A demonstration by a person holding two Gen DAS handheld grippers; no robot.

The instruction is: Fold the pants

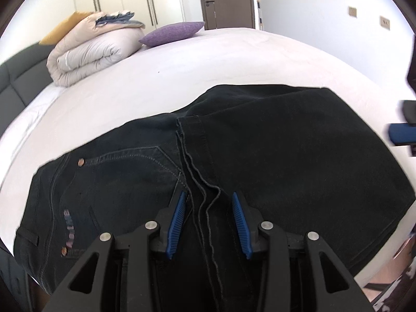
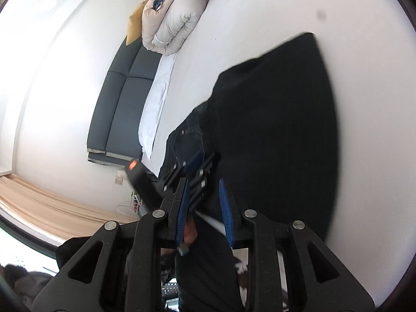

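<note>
The black pants [image 1: 273, 143] lie on the white bed [image 1: 234, 52], legs already doubled back over the seat, so a fold is in hand. The left hand-held gripper [image 1: 209, 223] straddles the hem edges, jaws apart, pads not pressing. The right hand-held gripper [image 2: 204, 208] is released, nothing between its pads. Next, I judge, both must pinch one end and carry it across for another fold

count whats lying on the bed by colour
black: 1, the pants
purple: 1, the pillow
mustard yellow: 1, the cushion behind the duvet
beige: 1, the folded duvet
blue-grey: 1, folded cloth on top of the duvet
total: 5
</note>
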